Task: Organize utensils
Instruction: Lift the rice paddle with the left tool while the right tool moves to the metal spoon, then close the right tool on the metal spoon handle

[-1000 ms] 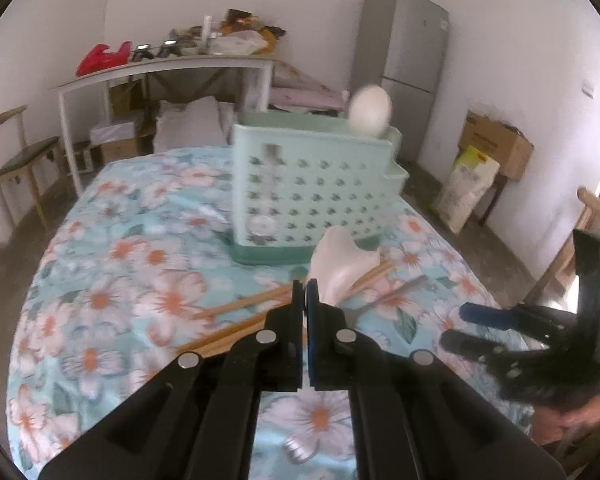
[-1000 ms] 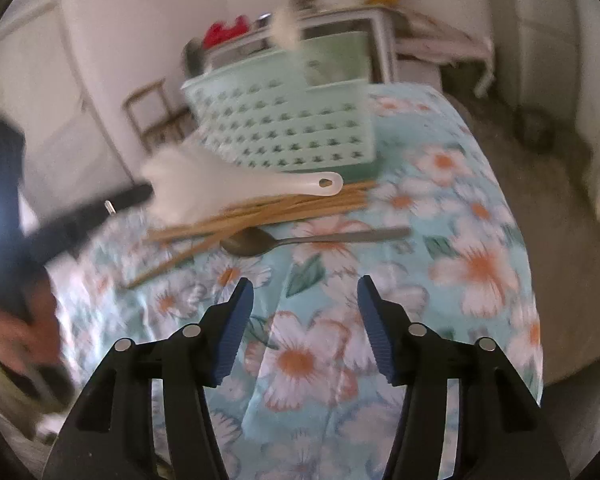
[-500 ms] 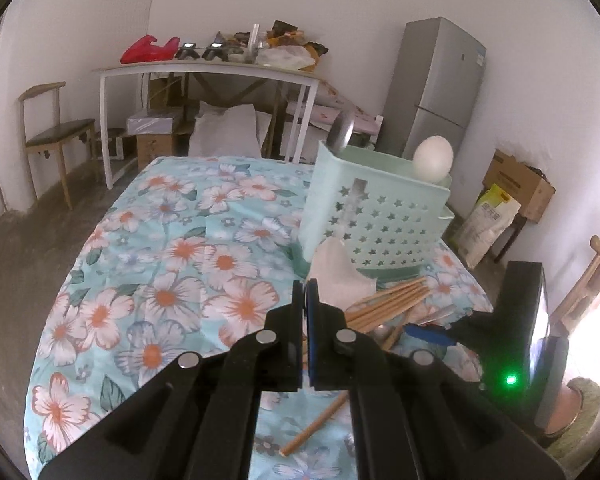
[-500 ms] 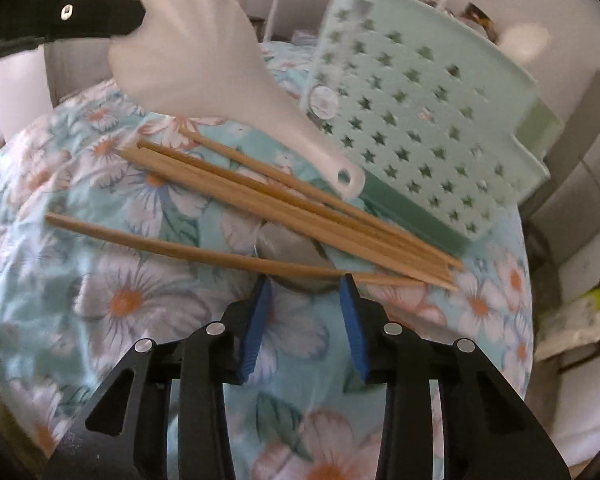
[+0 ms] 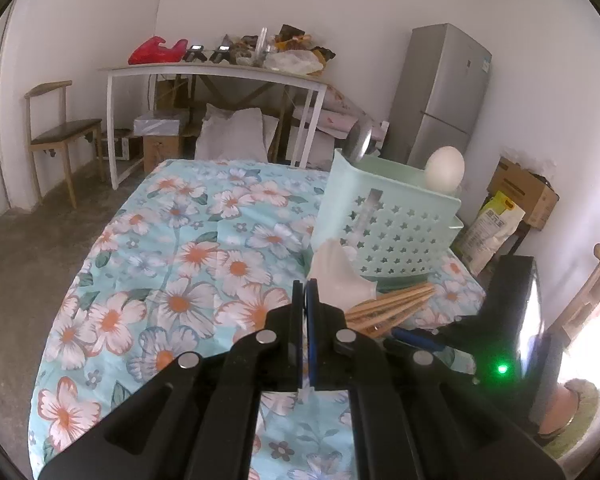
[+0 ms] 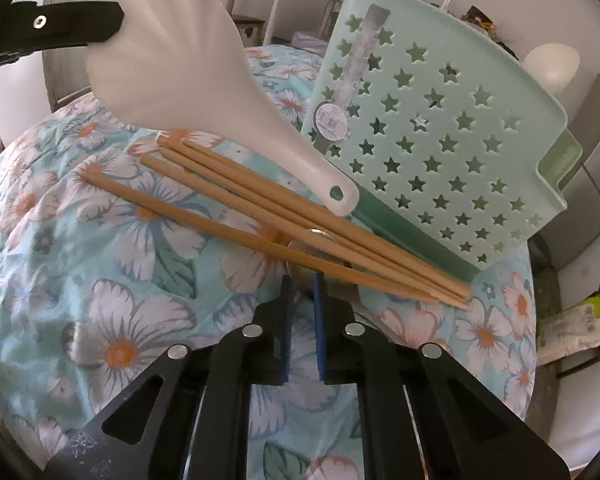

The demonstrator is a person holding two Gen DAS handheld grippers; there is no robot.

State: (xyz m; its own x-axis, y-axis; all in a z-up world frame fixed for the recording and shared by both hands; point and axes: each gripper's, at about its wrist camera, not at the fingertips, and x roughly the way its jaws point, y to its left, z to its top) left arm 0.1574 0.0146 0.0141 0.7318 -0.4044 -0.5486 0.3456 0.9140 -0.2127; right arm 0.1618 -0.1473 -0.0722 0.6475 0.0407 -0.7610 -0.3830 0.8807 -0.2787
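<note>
Left tongs (image 5: 304, 286) pinch our white fan-shaped scoop (image 6: 168, 68) | right tongs (image 6: 302, 280) closing around metal spoon (image 6: 300, 268) under wooden chopsticks (image 6: 284, 216) | star-cut mint basket (image 6: 440, 128) beside.

Premises: a private home, in a room serving for living, dining and storage together. The table (image 5: 112, 280) carries a floral household cloth (image 5: 204, 248). A tall two-door refrigerator (image 5: 440, 96) stands against the white plastered wall. A white-framed side table (image 5: 204, 70) along the back wall is heaped with bags, food packets and small gadgets; cardboard boxes (image 5: 160, 136) and a stuffed white sack (image 5: 232, 136) are stored beneath it. A wooden chair (image 5: 60, 128) stands on the bare concrete floor (image 5: 28, 248). More cartons (image 5: 524, 188) and a printed sack (image 5: 492, 228) sit by the right-hand wall. Domestic utensils are present: a mint-green perforated basket (image 6: 440, 120), wooden chopsticks (image 6: 284, 216), a white rice paddle (image 6: 188, 80).
</note>
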